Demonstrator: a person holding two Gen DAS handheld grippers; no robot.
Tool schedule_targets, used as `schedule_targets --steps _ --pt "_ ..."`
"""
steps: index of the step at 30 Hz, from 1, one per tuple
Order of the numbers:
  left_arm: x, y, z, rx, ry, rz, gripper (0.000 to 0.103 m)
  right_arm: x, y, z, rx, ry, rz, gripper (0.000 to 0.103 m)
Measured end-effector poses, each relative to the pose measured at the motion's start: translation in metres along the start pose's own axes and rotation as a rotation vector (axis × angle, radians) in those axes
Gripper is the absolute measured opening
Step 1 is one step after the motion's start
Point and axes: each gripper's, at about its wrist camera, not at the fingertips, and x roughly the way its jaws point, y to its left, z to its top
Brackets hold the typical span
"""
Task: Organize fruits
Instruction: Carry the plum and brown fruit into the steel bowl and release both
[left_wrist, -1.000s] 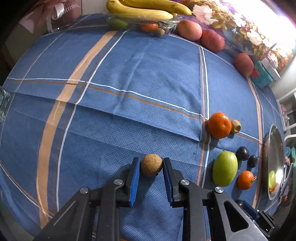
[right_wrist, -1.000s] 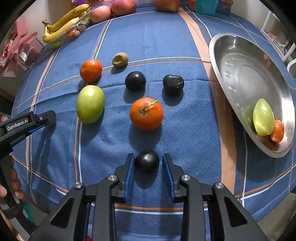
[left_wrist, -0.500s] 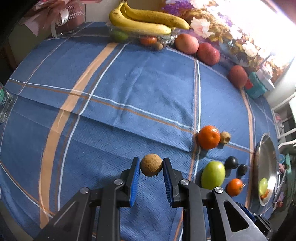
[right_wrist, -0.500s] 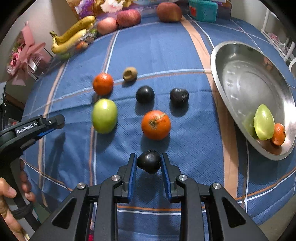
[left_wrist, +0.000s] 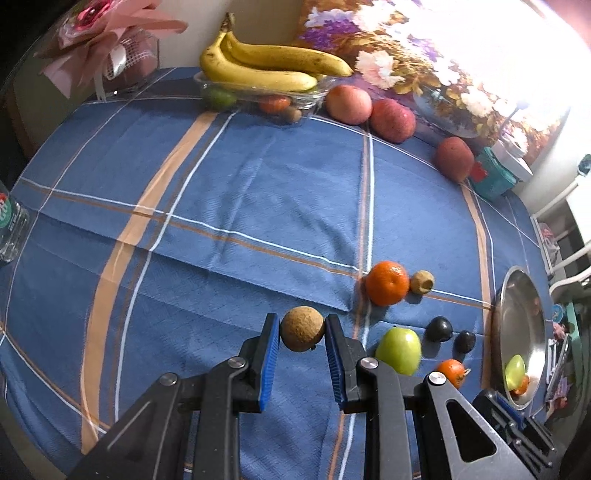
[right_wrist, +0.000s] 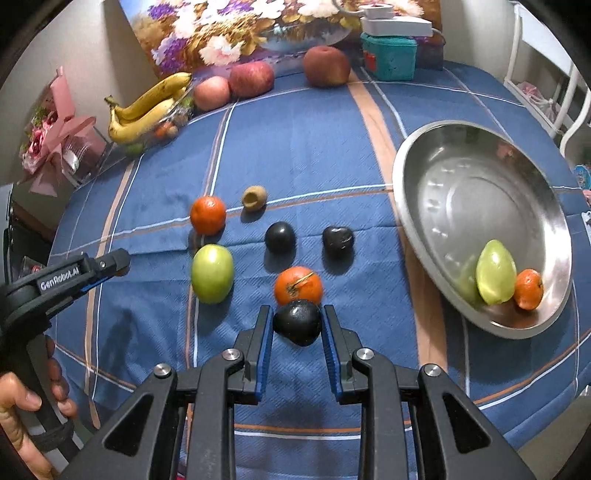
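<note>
Currently both tools loaded. Left gripper (left_wrist: 302, 330): pads clamped on small brown round fruit (left_wrist: 302, 328), held clear above the blue tablecloth (left_wrist: 258, 192), toward near table edge. Right gripper (right_wrist: 297, 325): closed tight on dark fruit (right_wrist: 297, 322), lifted just before the stemmed orange (right_wrist: 298, 286). Steel bowl (right_wrist: 461, 177) at right table edge, green fruit (right_wrist: 495, 272) and small orange (right_wrist: 529, 283) pooled at its low side. Risks, judged: round skins rolling out of narrow pads on a tilt; a dropped fruit knocking loose neighbours; tipped bowl shedding contents.
</note>
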Motion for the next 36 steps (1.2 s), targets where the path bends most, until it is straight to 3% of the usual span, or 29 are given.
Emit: schedule_targets --steps 7,10,22,31,36 --pt "-0.008 -0.032 -0.004 0.072 -0.022 -0.040 0.027 -0.010 -0.029 0.006 0.082 -0.041 -0.025 0.027" --pt "-0.008 -0.051 -0.007 0.111 -0.023 -0.071 0.027 -0.016 -0.045 0.009 0.120 -0.070 -0.077 0.027" --pt "0.000 -0.153 -0.030 0.336 -0.028 -0.171 0.027 -0.043 -0.114 0.018 0.314 -0.200 -0.169 0.027" --pt "0.014 -0.231 -0.055 0.574 -0.053 -0.251 0.027 -0.037 -0.149 0.028 0.402 -0.213 -0.212 0.027" --pt "0.026 -0.260 -0.059 0.655 -0.061 -0.269 0.027 -0.032 -0.159 0.031 0.416 -0.217 -0.230 0.027"
